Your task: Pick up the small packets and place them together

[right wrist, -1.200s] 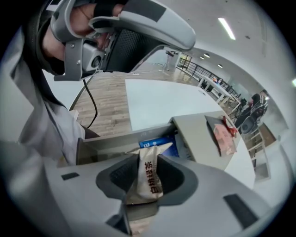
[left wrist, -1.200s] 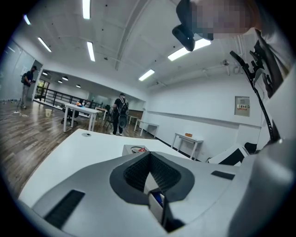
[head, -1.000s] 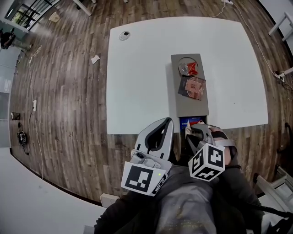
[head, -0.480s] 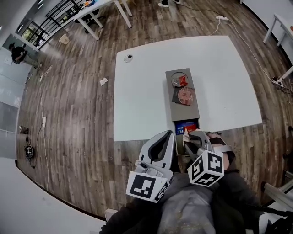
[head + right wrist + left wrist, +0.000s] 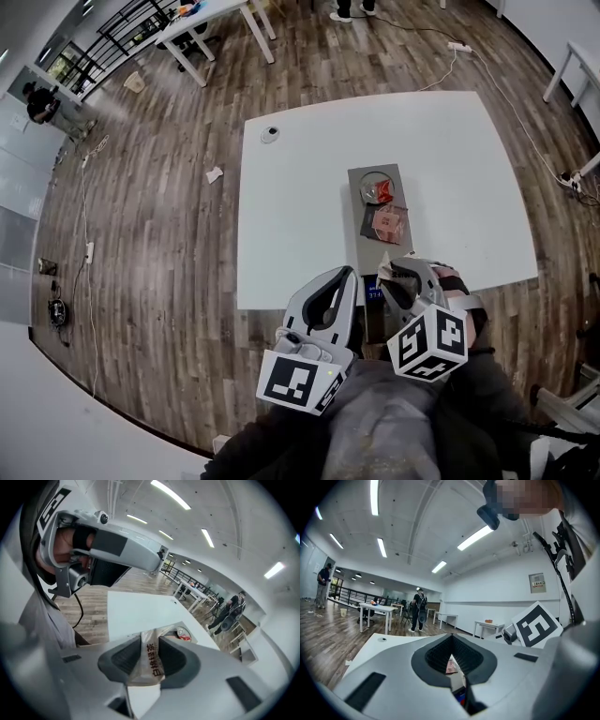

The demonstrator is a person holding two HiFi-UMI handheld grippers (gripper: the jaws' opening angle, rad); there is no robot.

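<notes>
Right gripper view, nearest: right gripper (image 5: 151, 639) clamped on a small packet (image 5: 152, 663), translucent beige, crumpled, red print down its face. Alongside, left gripper (image 5: 345, 277) closed on nothing (tips together). Farther off, on white table (image 5: 291, 216), grey tray (image 5: 370, 253) bearing two reddish packets (image 5: 387, 223). Both grippers higher than a second ago.

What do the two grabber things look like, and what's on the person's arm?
Both are smooth light-grey plastic shells, the left gripper and the right gripper. Each narrows into two fingers lined with dark ribbed pads. Each carries a white cube printed with black square markers. The right arm wears a dark sleeve.
</notes>
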